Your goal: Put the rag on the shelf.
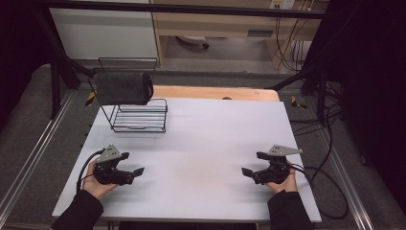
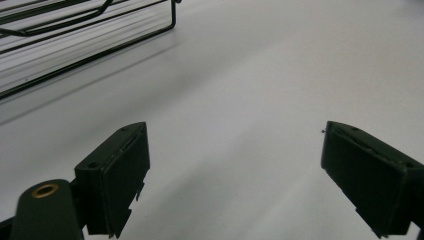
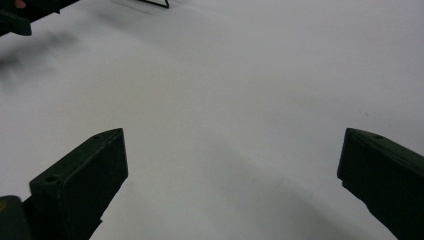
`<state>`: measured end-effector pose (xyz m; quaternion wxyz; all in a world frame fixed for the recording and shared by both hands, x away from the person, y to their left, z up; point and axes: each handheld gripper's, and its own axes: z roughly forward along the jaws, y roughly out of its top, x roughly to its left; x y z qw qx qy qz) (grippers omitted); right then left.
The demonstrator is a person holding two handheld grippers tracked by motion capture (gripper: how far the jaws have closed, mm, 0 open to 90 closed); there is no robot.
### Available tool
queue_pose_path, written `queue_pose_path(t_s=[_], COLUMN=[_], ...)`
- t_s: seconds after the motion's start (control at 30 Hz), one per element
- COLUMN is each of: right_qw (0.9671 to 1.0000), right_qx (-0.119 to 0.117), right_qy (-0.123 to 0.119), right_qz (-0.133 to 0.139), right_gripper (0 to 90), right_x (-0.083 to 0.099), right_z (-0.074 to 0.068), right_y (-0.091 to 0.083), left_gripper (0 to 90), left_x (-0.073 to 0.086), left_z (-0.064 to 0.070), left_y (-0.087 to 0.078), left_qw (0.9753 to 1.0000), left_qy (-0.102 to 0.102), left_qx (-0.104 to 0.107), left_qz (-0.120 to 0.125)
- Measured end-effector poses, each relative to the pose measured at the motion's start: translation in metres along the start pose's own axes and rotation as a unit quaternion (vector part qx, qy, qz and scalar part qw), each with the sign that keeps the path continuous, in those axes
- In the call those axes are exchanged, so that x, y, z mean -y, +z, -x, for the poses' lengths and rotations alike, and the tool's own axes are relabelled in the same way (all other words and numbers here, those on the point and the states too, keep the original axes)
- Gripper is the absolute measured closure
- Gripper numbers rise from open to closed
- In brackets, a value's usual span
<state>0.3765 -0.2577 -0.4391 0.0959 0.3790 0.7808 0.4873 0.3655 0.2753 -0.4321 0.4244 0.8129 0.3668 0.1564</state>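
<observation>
The rack (image 1: 140, 116), a black wire frame with a dark roll (image 1: 122, 87) on its top bar, stands at the table's (image 1: 201, 143) far left corner. It is the thing nearest the left gripper (image 1: 133, 163), yet well apart from it. The work seems not yet begun: both hands rest near the front edge. Next, probably, comes a forward reach to the rack. The left gripper's jaws gape wide, empty. The right gripper (image 1: 253, 163) is likewise wide, holding nothing.
</observation>
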Motion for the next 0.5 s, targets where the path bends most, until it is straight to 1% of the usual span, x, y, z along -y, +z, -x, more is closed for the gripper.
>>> queue_pose_path(t_s=[0.03,0.13,0.17,0.23,0.37,0.5], right_qw=[1.0,0.9999,0.9998,0.9998,0.9996,0.9995], right_qx=[0.001,0.009,0.012,0.015,0.02,0.021], right_qy=[0.001,0.003,0.0,0.005,0.006,0.005], right_qz=[-0.002,-0.01,-0.013,-0.013,-0.018,-0.025], right_gripper=[0.3,0.3,0.3,0.3,0.3,0.3], right_x=[0.003,0.011,0.012,0.015,0.017,0.018], right_z=[0.002,0.005,0.005,0.006,0.008,0.007], right_y=[-0.001,-0.005,-0.006,-0.008,-0.008,-0.006], left_gripper=[12.3,12.3,12.3,12.3,12.3,12.2], left_x=[0.001,0.005,0.006,0.009,0.011,0.012], left_z=[0.0,0.001,0.002,0.002,0.002,0.002], left_y=[0.001,0.002,0.002,0.003,0.004,0.003], left_qw=[1.0,1.0,1.0,1.0,0.9999,1.0], left_qy=[-0.001,0.005,0.005,0.006,0.004,0.002], left_qx=[0.0,-0.002,-0.002,0.002,0.004,0.003], left_qz=[0.0,-0.004,-0.006,-0.006,-0.01,-0.007])
